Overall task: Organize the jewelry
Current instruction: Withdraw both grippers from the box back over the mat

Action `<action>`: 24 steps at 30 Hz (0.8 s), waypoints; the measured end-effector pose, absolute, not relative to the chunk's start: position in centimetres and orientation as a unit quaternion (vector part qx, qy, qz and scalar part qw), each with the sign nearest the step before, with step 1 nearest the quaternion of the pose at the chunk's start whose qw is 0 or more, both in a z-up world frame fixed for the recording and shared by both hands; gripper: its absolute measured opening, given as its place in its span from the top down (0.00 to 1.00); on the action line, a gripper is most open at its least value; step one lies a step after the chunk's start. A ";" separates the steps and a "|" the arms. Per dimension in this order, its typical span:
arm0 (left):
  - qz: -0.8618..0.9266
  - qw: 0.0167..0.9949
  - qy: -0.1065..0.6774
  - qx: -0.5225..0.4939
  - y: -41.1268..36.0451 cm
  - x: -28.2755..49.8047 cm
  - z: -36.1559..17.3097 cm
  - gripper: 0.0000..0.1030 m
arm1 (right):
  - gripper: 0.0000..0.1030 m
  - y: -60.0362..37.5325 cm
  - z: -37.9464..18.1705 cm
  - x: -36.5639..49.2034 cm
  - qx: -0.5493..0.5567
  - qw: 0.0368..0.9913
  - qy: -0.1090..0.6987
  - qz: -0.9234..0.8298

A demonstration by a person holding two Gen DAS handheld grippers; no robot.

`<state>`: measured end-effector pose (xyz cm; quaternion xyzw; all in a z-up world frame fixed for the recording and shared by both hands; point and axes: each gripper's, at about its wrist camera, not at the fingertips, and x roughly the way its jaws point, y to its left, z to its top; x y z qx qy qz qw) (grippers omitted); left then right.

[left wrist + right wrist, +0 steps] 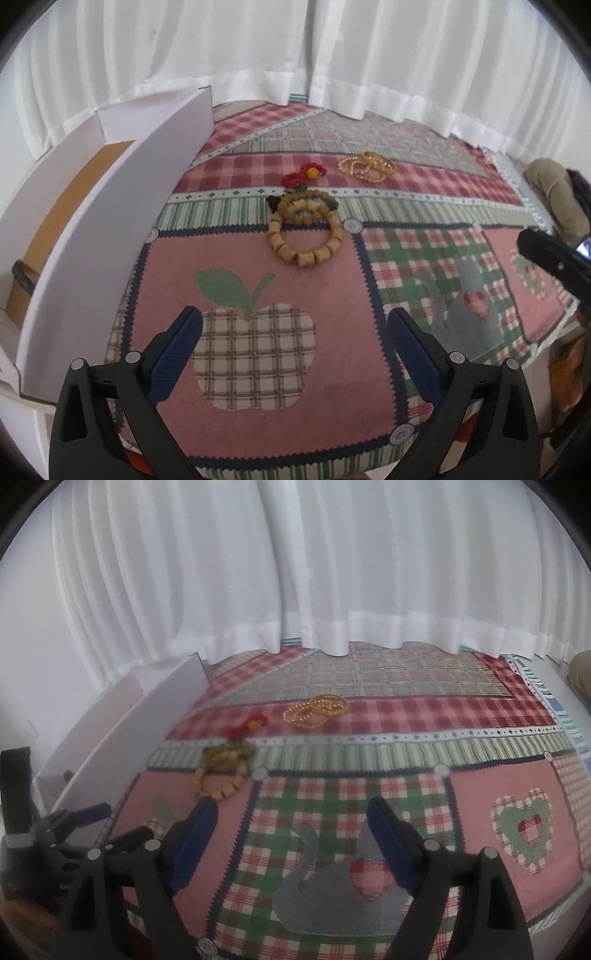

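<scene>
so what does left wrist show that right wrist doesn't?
Only left wrist: the brown inside of the white box, the apple patch under the open left tongs, and the right tongs at the frame edge.

Only right wrist: the heart patch, the swan patch under the open right tongs, and the left tongs low beside the box.

Both: wooden bead bracelets, red flower piece, gold bead bracelets, patchwork cloth, white curtain.

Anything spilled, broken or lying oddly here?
Nothing looks damaged. The wooden bead bracelets lie overlapped in a heap, with the red flower piece and gold bead bracelets loose on the patchwork cloth, outside the white box.
</scene>
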<state>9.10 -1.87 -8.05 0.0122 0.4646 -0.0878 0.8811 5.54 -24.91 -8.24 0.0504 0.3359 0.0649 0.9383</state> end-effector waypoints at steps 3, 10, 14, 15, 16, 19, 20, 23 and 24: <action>-0.103 0.881 0.462 -0.002 -1.7 8.9 -8.0 0.03 | 0.16 -24.9 -8.1 5.5 0.044 0.941 0.329 0.060; -0.083 0.887 0.455 0.003 -1.2 8.7 -8.0 0.03 | 0.13 -24.7 -8.8 5.9 0.037 0.935 0.349 0.055; -0.085 0.888 0.452 0.013 -1.4 8.3 -7.9 0.03 | 0.13 -24.5 -9.5 6.0 0.029 0.928 0.369 0.048; -0.086 0.888 0.452 0.016 -1.5 8.3 -7.9 0.03 | 0.13 -24.4 -9.6 6.1 0.026 0.927 0.372 0.045; -0.088 0.888 0.452 0.020 -1.6 8.2 -7.9 0.03 | 0.13 -24.4 -9.7 6.1 0.023 0.925 0.376 0.040; -0.091 0.888 0.450 0.028 -2.0 8.1 -7.8 0.03 | 0.13 -24.4 -9.8 6.1 0.011 0.921 0.388 0.026; -0.090 0.887 0.451 0.031 -2.1 8.1 -7.8 0.03 | 0.13 -24.4 -9.7 6.1 0.008 0.921 0.389 0.023; -0.086 0.883 0.460 0.031 -2.0 8.3 -8.1 0.03 | 0.13 -24.8 -9.6 6.0 0.008 0.920 0.393 0.014; -0.084 0.881 0.464 0.029 -1.9 8.4 -8.2 0.03 | 0.13 -25.1 -9.6 6.0 0.010 0.919 0.393 0.010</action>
